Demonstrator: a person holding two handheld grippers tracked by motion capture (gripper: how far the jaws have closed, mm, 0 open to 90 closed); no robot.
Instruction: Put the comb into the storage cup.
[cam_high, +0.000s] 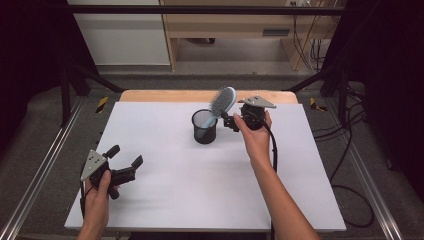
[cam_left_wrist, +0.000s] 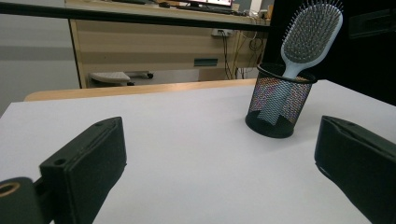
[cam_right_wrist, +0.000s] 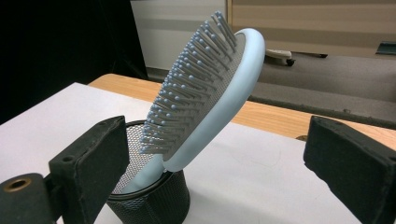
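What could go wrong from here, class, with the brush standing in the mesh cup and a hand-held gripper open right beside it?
1. The brush leans head-up out of the small cup, so it looks top-heavy; a nudge could tip both over.
2. The right hand-held gripper sits close with jaws open around the brush head; pulling away sideways might catch the bristles.
3. The cup stands loose on the table and may slide.
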